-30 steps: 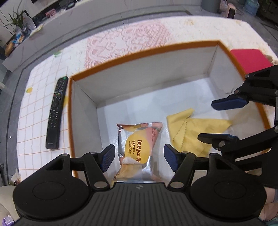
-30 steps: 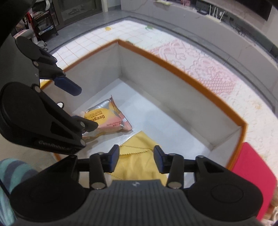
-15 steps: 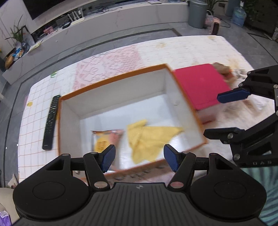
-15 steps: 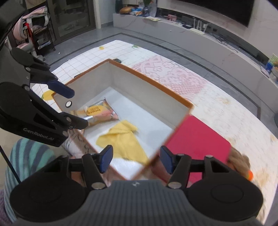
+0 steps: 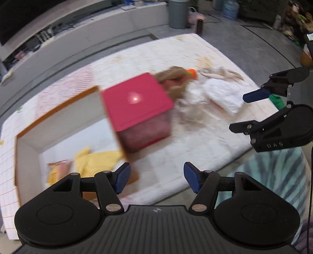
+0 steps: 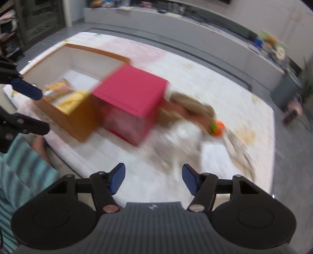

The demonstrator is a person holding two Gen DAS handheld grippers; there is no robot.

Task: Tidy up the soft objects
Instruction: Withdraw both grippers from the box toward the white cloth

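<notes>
An orange-rimmed white box point(image 5: 27, 156) holds a yellow cloth point(image 5: 97, 162) and a snack packet point(image 5: 56, 170). A red box point(image 5: 137, 99) stands against its right side. Right of that lie a brown plush toy point(image 5: 172, 78), a white cloth point(image 5: 221, 93) and a beige cloth point(image 5: 221, 72), all blurred. My left gripper point(image 5: 157, 179) hangs open and empty above the table's near edge. My right gripper point(image 6: 153, 178) is also open and empty, above the table in front of the white cloth point(image 6: 213, 154), with the plush toy point(image 6: 191, 105) beyond it.
A patterned cloth covers the table point(image 5: 195, 140). A person's teal striped clothing point(image 5: 273, 175) is at the near edge. A grey bin point(image 5: 177, 13) and a long grey ledge point(image 5: 97, 25) stand beyond the far side.
Both grippers have risen out of the orange-rimmed box and swung right towards the soft pile. The right jaws have widened. The yellow cloth and packet stay in the box.
</notes>
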